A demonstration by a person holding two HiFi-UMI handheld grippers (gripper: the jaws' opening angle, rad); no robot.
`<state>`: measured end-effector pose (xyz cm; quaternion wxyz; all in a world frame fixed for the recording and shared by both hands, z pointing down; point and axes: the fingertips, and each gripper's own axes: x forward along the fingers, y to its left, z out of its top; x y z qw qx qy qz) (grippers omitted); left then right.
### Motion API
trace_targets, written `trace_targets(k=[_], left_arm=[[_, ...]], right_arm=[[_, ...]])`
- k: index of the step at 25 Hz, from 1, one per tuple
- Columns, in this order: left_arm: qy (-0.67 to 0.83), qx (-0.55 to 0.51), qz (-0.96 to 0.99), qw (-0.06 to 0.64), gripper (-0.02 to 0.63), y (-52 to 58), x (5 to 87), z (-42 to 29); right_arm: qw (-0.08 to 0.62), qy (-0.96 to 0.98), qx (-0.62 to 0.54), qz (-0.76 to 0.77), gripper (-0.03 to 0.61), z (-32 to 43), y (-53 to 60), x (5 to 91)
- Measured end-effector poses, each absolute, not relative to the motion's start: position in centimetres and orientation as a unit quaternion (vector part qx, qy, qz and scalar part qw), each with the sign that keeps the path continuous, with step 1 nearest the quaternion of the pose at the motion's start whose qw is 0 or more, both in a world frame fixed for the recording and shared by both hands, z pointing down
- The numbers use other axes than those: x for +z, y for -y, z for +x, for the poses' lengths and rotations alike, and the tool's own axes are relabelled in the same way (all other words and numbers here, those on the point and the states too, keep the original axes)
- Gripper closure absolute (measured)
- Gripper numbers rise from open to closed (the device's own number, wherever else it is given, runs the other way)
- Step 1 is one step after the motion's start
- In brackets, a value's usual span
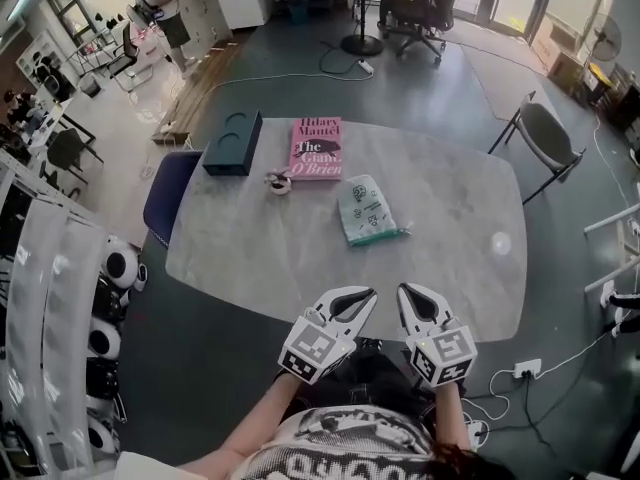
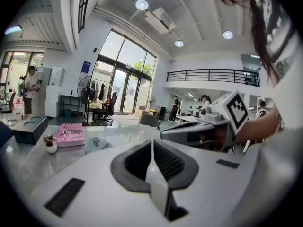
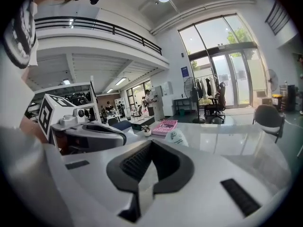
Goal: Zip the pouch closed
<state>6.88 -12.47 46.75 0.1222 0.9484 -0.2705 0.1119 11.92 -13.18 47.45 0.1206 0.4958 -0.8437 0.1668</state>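
The pale green pouch [image 1: 370, 211] lies flat and loose near the middle of the grey marble-look table [image 1: 450, 268], with nothing holding it. A pink paperback [image 1: 316, 148], a small white pot [image 1: 278, 181] and a dark blue box [image 1: 233, 142] sit beyond it on the far-left side. From here I cannot make out its zip or slider, nor how far the opening gapes. My left gripper [image 1: 362, 295] and right gripper [image 1: 410, 291] are side by side over the near edge of the table, well apart from the pouch. Both pairs of jaws are pressed together with nothing between them. My forearms come up from the bottom of the head view, markered cubes toward me, and both tools point forward and slightly down at the pouch. The main risk, as I judge it, is the pouch itself. It looks light and the tabletop looks smooth, so pulling the slider with one claw before the other pins the fabric would likely drag the whole thing. The tab must be small, and jaws closing off-centre could pinch cloth instead or skid off. Both claws must also open before they arrive, or they will simply shove the pouch toward the book.
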Motion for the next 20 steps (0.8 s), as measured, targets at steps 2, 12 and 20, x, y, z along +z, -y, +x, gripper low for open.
trace_targets(k=[2,12,20], left_arm=[[0.273,0.117,0.947,0.123,0.592,13.5,46.9,8.2],[0.3,0.13,0.932,0.156,0.592,16.4,48.6,12.5],[0.323,0.144,0.921,0.165,0.592,18.2,50.2,14.5]], right_arm=[[0.136,0.849,0.16,0.485,0.584,13.3,14.6,48.0],[0.283,0.872,0.07,0.393,0.531,20.2,22.0,53.2],[0.384,0.87,0.017,0.308,0.518,22.4,26.4,59.3]])
